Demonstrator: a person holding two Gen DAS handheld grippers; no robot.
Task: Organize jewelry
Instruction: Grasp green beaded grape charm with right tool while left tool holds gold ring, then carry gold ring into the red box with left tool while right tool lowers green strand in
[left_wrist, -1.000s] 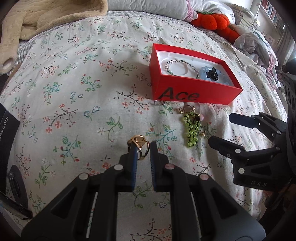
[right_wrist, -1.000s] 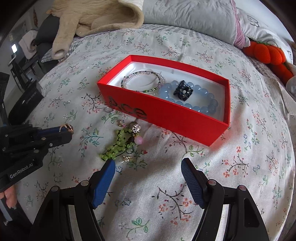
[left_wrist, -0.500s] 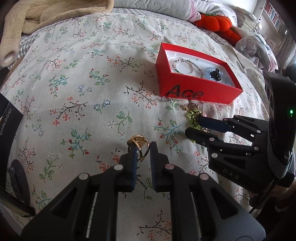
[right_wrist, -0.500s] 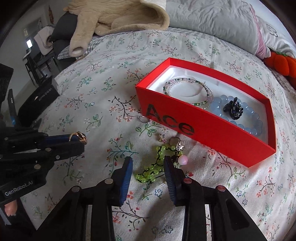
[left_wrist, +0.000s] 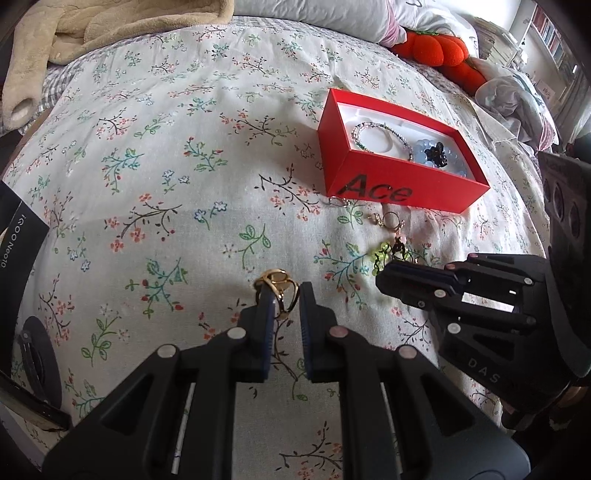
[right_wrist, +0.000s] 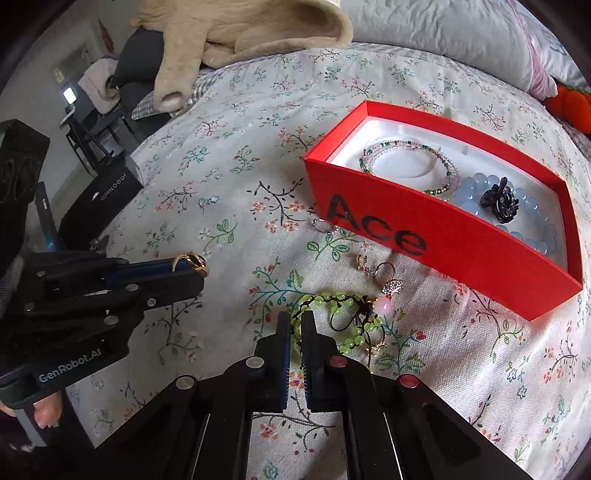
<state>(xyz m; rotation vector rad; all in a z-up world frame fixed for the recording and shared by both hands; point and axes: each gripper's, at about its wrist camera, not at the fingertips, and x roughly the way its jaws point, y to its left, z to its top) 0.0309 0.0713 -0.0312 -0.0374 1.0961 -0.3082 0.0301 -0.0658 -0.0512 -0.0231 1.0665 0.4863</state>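
1. Left wrist view: a gold ring is seen pinched between the jaws of the left gripper, which is held above the floral bedspread of the bed, well apart from the red box.

2. Right wrist view: the jaws of the right gripper are shown drawn nearly together around a strand of the green bead bracelet. The bracelet lies mostly on the bedspread, so whether it is firmly gripped cannot be told for certain; a pinch on the strand is judged likely.

3. Inside the red box, a multicoloured bead bracelet, a pale blue bead bracelet and a black flower piece are already laid on the white lining. That share of the sorting is judged done.

4. Left outside, just in front of the box, are a small silver ring, a small earring and a ring with a sparkling charm, along with the two pieces now in the jaws.

5. By this count, roughly the first third of the work is judged complete: the gold ring and the green bracelet are yet to be carried to the box, and the three small pieces are yet to be picked up.
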